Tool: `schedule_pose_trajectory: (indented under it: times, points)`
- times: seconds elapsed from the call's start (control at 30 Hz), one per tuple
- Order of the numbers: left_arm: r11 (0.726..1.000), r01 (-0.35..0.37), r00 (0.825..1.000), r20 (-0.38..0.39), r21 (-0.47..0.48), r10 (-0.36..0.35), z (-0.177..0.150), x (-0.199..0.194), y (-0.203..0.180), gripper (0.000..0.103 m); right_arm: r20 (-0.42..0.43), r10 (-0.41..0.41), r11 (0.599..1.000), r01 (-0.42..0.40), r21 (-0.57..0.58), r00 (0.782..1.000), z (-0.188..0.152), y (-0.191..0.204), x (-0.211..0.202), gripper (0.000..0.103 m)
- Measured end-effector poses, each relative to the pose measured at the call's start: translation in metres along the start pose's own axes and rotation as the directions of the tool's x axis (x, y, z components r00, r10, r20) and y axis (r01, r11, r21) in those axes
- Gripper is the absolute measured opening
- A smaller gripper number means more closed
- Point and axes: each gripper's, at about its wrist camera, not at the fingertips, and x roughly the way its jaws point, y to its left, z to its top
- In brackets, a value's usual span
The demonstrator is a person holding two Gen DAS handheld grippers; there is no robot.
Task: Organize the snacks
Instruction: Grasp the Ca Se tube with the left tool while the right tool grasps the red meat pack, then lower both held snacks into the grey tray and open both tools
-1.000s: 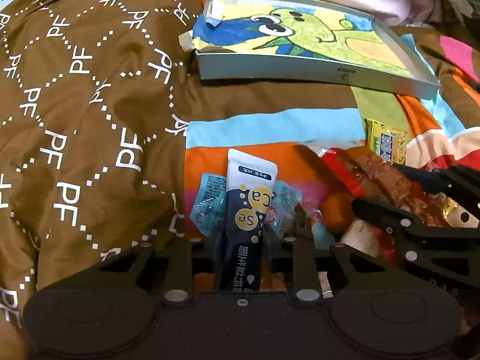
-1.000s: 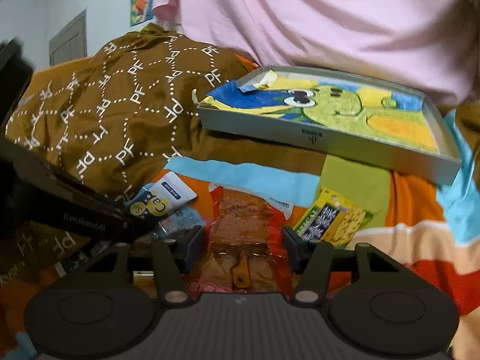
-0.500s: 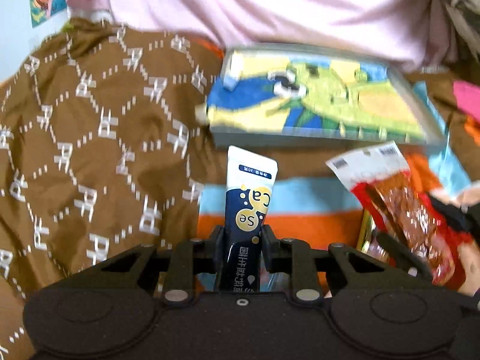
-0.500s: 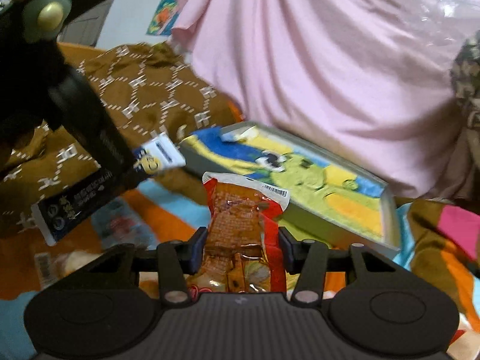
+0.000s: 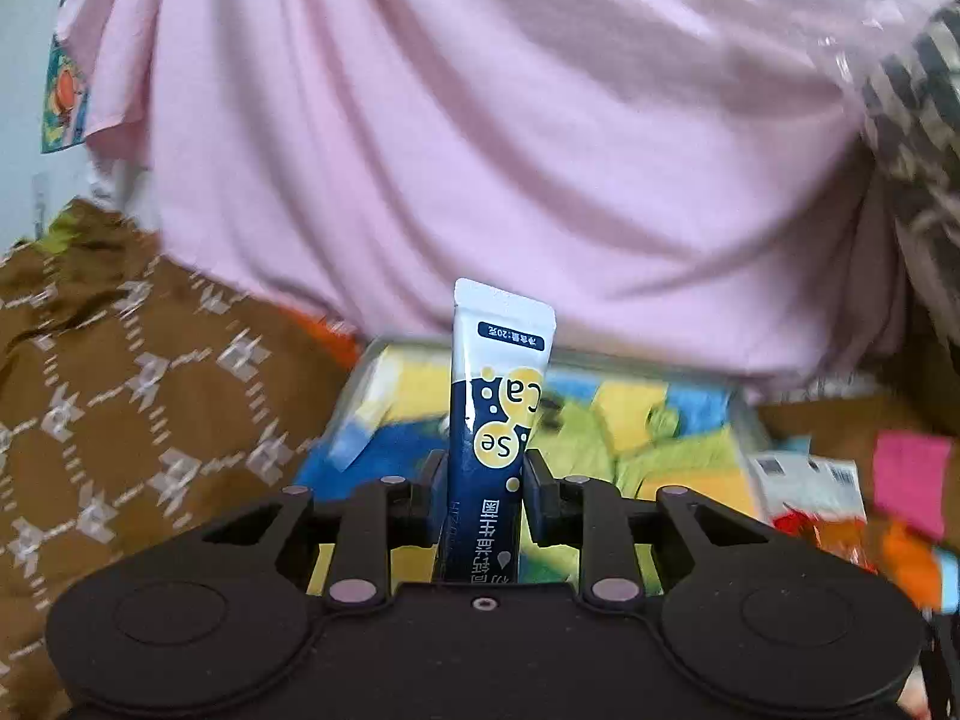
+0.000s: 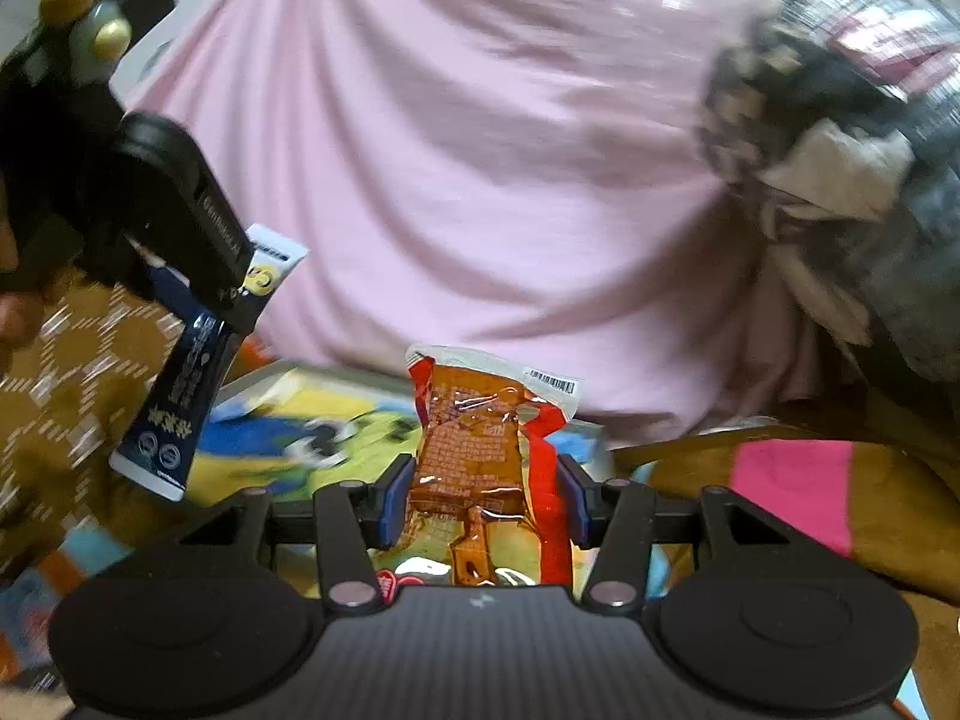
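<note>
Ahead of both my grippers the pink cloth (image 5: 480,150) fills everything from ten to two o'clock, hanging close behind the tray (image 5: 741,414), so open room lies only low, over the tray's bright picture bottom. In the left wrist view the tray's near left corner sits at about nine o'clock from my fingertips, and the brown patterned blanket (image 5: 120,420) rises at eight to nine o'clock.

My left gripper (image 5: 483,495) is clamped on the blue and white tube (image 5: 501,408); the tube stands upright between the jaws, its white crimped end pointing to twelve o'clock, above the tray.

My right gripper (image 6: 480,504) is closed on the red snack packet (image 6: 474,450), which stands up between the blue pads (image 6: 393,501), barcode corner toward one o'clock. The left pad presses the wrapper; the right pad seems to touch its red edge, though blur makes that uncertain. From the right wrist view the tube hangs tilted at ten o'clock, above the tray's left edge. A pink patch of bedding (image 6: 792,486) lies at three o'clock.
</note>
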Motion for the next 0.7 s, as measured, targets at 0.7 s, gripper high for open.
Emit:
schedule_pose_trajectory:
  times: [0.7]
  points:
    - [0.997, 0.015, 0.989, -0.148, -0.08, -0.026, -0.005, 0.127, -0.045, 0.028, -0.061, 0.017, 0.981, -0.005, 0.196, 0.998, -0.033, -0.052, 0.103, 0.049]
